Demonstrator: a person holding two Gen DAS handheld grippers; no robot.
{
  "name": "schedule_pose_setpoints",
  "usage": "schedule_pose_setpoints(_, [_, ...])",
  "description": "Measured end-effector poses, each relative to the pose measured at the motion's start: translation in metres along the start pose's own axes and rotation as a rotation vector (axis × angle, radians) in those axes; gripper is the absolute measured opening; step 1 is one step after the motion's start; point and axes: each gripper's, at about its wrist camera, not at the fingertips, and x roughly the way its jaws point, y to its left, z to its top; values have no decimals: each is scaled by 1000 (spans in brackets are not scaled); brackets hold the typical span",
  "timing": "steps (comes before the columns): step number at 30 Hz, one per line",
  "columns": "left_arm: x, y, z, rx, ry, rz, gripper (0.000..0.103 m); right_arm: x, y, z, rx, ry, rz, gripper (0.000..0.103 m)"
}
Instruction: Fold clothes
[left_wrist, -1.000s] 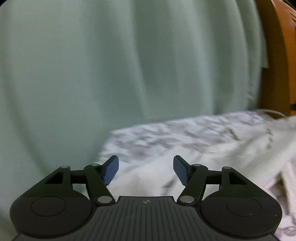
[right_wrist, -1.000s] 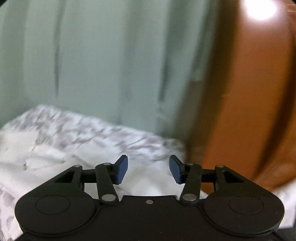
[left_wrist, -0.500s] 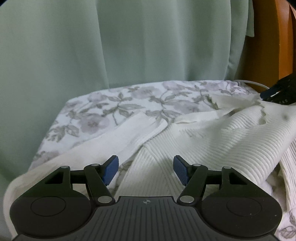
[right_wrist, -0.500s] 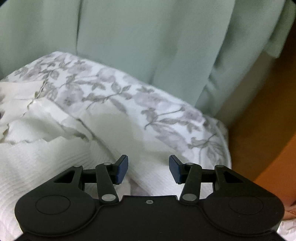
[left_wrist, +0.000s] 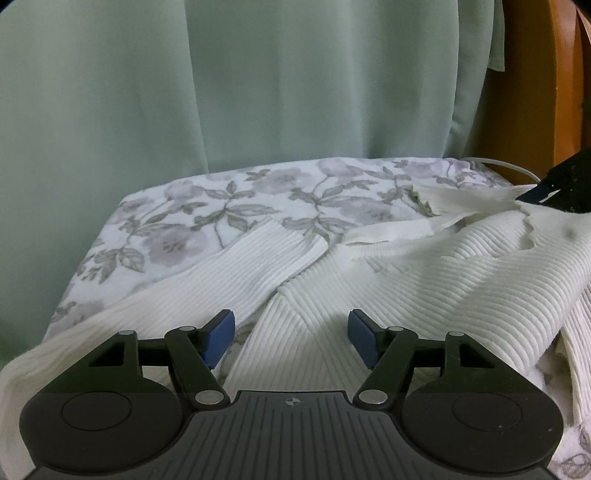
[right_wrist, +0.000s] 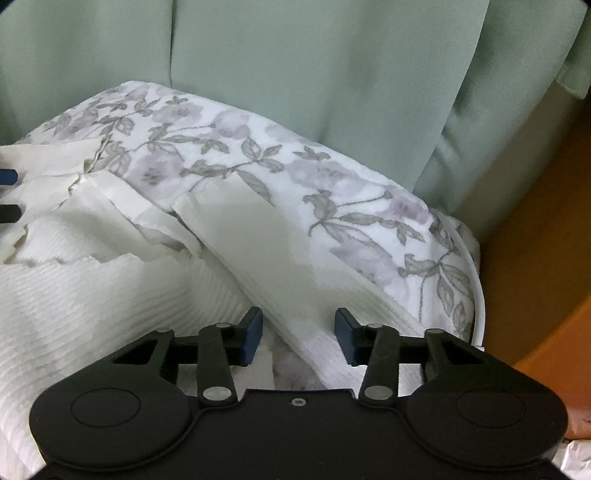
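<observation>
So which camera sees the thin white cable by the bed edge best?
The right wrist view: the thin white cable curves along the edge of the floral bedsheet, long and clear. The left wrist view catches only a short far piece near the orange wood.

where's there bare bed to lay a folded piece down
Bare floral bedsheet shows along the far edge, between the pale green curtain and the white ribbed sweater, widest at the far left corner. The near side is crowded with sweater body and sleeves.
</observation>
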Motion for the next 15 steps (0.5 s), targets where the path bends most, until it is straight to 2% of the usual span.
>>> schedule_pose_setpoints(5, [3, 1, 0, -7, 0, -5, 67, 8, 2, -1, 1, 3, -22, 19])
schedule_pose_setpoints(8, [3, 2, 0, -9, 0, -5, 68, 8, 2, -2, 10, -12, -36, 11])
schedule_pose_setpoints(11, [3, 2, 0, -8, -2, -4, 68, 5, -2, -4, 40, -43, -50, 8])
schedule_pose_setpoints(15, [3, 3, 0, -9, -3, -7, 68, -8, -17, -4, 97, -133, -157, 8])
